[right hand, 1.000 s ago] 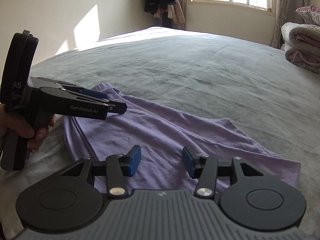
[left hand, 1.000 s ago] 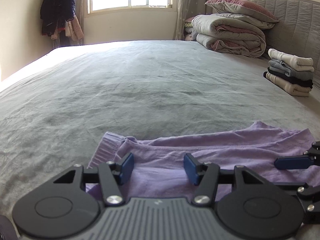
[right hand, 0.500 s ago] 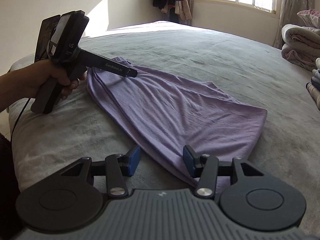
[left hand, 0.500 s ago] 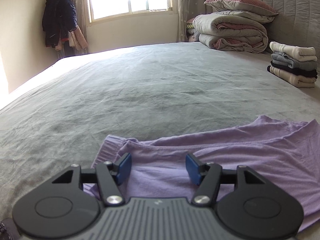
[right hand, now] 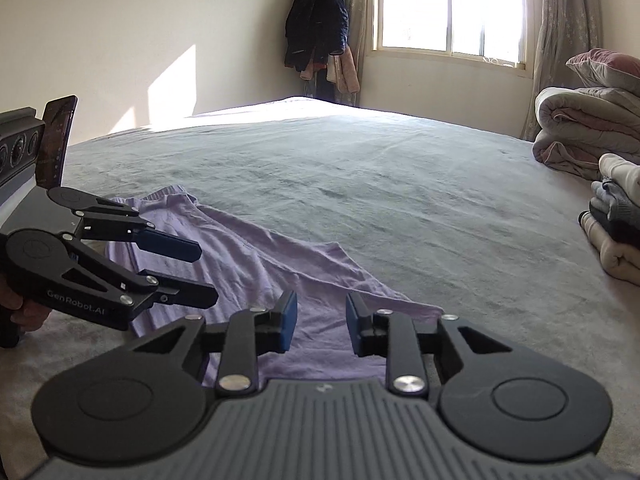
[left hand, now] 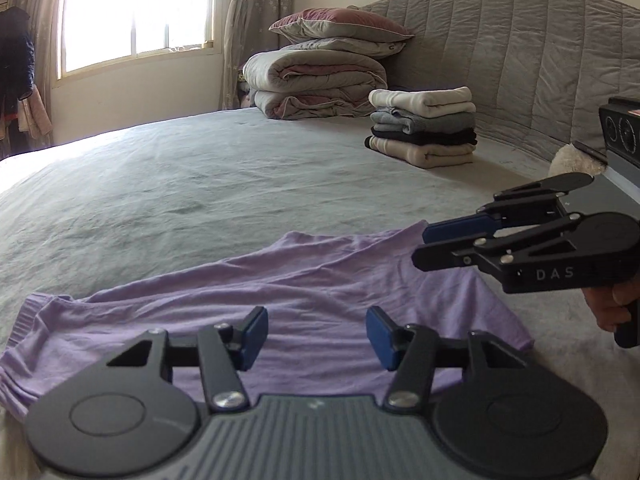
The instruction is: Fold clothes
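Long lilac knit garment point(left hand: 304, 304) lies flat on the grey bedsheet point(left hand: 208, 184) near the front edge, doubled into a narrow strip; ribbed hem or cuff at its left end, right end a plain corner. Left gripper point(left hand: 313, 332) hovers over the mid-strip, blue pads spread apart, nothing between them. Right gripper point(right hand: 321, 322) sits over the right-end corner, pads also parted and empty. Stack of folded clothes point(left hand: 424, 126) in white, grey, black and beige sits well apart by the quilted headboard point(left hand: 520, 52). Can't tell how many folds are already in. For whichever fold comes next, my read: pinch both layers at the edge, not just the top one; match the two grip heights; carry across low so the thin knit doesn't sag or twist; line up edges before letting go.
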`<state>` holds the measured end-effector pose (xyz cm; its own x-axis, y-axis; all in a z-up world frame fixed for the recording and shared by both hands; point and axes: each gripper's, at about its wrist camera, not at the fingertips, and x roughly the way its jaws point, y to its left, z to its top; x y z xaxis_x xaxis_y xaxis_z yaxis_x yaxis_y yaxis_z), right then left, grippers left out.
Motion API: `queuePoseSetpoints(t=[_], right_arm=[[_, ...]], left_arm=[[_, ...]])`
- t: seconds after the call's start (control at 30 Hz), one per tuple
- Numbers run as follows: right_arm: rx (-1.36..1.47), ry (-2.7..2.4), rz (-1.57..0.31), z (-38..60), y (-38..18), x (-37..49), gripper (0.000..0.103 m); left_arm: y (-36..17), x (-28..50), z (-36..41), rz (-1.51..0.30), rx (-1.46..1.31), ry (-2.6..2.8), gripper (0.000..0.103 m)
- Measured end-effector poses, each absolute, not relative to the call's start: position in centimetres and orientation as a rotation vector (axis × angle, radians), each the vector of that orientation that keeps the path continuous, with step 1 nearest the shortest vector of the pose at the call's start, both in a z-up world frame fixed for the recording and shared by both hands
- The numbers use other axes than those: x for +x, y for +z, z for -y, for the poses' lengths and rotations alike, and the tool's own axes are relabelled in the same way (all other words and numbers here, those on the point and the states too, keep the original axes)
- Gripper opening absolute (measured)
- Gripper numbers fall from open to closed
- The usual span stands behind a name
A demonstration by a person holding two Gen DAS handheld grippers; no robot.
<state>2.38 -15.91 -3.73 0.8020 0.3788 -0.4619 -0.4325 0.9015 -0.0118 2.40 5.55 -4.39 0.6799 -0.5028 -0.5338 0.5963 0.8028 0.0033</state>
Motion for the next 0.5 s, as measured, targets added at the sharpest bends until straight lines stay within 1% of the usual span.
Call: queuePoseSetpoints(t=[0.13, 0.2, 0.3, 0.33, 0.37, 0.4, 0.47, 0.5], right_arm=[[-0.168, 0.455, -0.511, 15.6, -4.7, 3.6, 0.028], [-0.199, 0.434, -0.537, 15.6, -5.4, 4.4, 0.025], [-0.168, 0.369, -0.550, 17.2, -5.9, 5.9, 0.022], [-0.146, 0.346, -0.552, 17.9, -5.8, 6.3, 0.020], [-0.125, 0.323, -0.553, 18.5, -5.8, 6.7, 0.010], [-0.101, 0.318, -0.554, 18.9, -5.7, 6.9, 0.003], [-0.075, 0.321, -0.548, 19.2, -5.3, 7.1, 0.004], [-0.072, 0.328, -0.541, 19.1, -5.2, 7.0, 0.009]], left_arm=[[-5.4, 1.7, -4.5, -0.580, 0.222, -0.695, 0.056], [-5.7, 1.3, -4.3, -0.599, 0.227, -0.729, 0.055], [-5.7, 0.7, -4.8, -0.619, 0.219, -0.774, 0.056], [-5.7, 0.5, -5.0, -0.622, 0.224, -0.789, 0.056], [-5.6, 0.3, -5.1, -0.627, 0.234, -0.810, 0.056], [-5.4, 0.1, -5.3, -0.624, 0.248, -0.824, 0.056], [-5.0, -0.1, -5.8, -0.607, 0.261, -0.830, 0.056], [-4.8, -0.1, -6.2, -0.591, 0.255, -0.822, 0.056]])
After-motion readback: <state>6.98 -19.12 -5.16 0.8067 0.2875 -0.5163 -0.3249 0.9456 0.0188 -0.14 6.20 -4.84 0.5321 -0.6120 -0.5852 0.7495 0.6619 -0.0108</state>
